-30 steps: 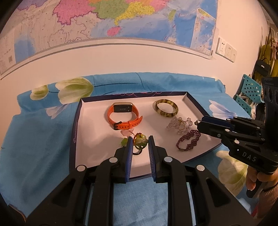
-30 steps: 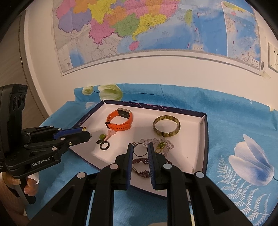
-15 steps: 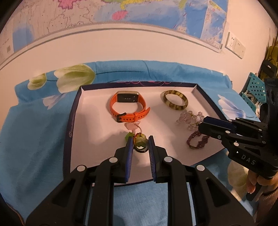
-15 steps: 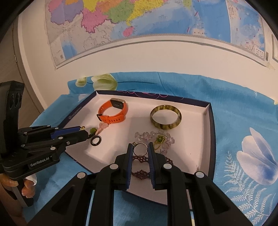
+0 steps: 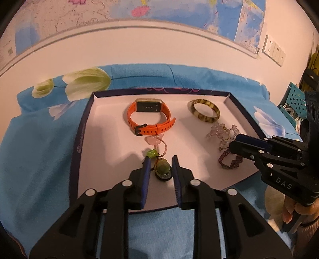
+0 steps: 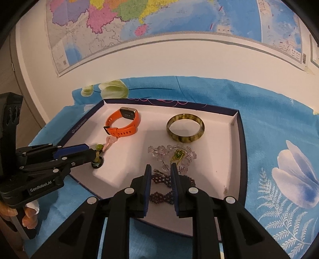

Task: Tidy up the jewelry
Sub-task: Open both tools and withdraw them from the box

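A white tray with a dark rim lies on the blue cloth. It holds an orange watch, a brown-green bangle, a clear bead bracelet, a maroon bead bracelet and a green-stone ring with a pink charm cord. My left gripper is open, its jaws either side of the ring. My right gripper is open over the maroon bracelet, with a thin metal ring between its tips.
The blue flowered cloth covers the table up to a white wall with a map. A teal perforated chair stands at the far right. Wall sockets sit above it.
Both grippers have come down closer to the tray. The left one now straddles the green-stone ring low over the tray floor. The right one has dropped over the maroon bracelet.
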The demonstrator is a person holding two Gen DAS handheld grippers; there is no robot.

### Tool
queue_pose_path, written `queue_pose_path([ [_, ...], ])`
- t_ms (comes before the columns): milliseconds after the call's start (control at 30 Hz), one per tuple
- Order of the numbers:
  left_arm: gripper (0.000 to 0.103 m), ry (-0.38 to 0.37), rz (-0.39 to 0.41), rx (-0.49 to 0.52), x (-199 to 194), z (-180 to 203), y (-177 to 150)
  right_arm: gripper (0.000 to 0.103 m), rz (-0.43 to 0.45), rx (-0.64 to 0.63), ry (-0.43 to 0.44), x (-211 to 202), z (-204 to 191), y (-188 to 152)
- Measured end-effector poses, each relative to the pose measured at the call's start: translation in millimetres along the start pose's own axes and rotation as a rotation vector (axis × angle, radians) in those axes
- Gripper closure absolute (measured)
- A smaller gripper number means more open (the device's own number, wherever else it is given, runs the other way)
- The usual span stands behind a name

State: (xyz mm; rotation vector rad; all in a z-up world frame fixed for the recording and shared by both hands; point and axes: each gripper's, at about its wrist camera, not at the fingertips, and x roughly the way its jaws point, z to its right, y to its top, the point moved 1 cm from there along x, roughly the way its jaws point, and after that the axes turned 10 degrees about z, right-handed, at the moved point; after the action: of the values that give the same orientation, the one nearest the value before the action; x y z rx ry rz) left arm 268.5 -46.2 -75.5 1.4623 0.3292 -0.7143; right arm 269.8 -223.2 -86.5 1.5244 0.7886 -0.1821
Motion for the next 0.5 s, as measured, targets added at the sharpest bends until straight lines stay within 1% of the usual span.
queue_pose_path([
  [33, 0.075, 0.003, 0.010, 0.000, -3.9, -0.2, 0.6, 0.079, 0.008, 0.000, -0.001, -3.0, -0.4, 0.3],
  [67, 0.069, 0.004, 0.024, 0.001, -8.8, 0.0, 1.3, 0.073, 0.019, -0.002, -0.006, -7.1, -1.1, 0.8],
  [100, 0.061, 0.009, 0.051, 0.004, -17.5, 0.2, 1.7, 0.066, 0.030, -0.005, -0.012, -11.3, -1.8, 1.2],
  [133, 0.055, 0.017, 0.071, 0.005, -24.0, 0.2, 1.8, 0.062, 0.046, -0.009, -0.017, -17.3, -2.8, 1.5],
  [167, 0.040, 0.033, 0.094, 0.008, -31.6, 0.3, 1.5, 0.052, 0.064, -0.012, -0.019, -24.6, -4.6, 1.6],
  [200, 0.035, 0.044, 0.128, 0.017, -41.9, 1.3, 0.8, 0.044, 0.081, -0.015, -0.022, -31.1, -6.0, 1.3],
  [233, 0.034, 0.048, 0.153, 0.023, -51.2, 2.5, -0.3, 0.043, 0.103, -0.025, -0.028, -40.3, -8.7, 0.6],
  [267, 0.026, 0.056, 0.174, 0.026, -59.6, 3.5, -1.4, 0.043, 0.121, -0.036, -0.032, -48.4, -11.7, -0.3],
  [300, 0.013, 0.072, 0.208, 0.031, -71.9, 4.5, -3.6, 0.038, 0.135, -0.043, -0.036, -54.7, -13.7, -1.0],
  [333, 0.009, 0.084, 0.234, 0.032, -80.9, 4.9, -5.6, 0.034, 0.160, -0.048, -0.042, -64.9, -17.0, -2.7],
  [367, 0.008, 0.090, 0.258, 0.032, -90.6, 4.9, -8.0, 0.028, 0.184, -0.045, -0.045, -73.5, -19.5, -4.3],
  [433, 0.005, 0.097, 0.299, 0.037, -110.2, 7.1, -14.0, 0.027, 0.228, -0.044, -0.042, -90.7, -26.1, -9.4],
  [500, 0.006, 0.106, 0.328, 0.037, -126.5, 9.7, -20.3, 0.021, 0.252, -0.055, -0.055, -102.6, -31.6, -14.4],
])
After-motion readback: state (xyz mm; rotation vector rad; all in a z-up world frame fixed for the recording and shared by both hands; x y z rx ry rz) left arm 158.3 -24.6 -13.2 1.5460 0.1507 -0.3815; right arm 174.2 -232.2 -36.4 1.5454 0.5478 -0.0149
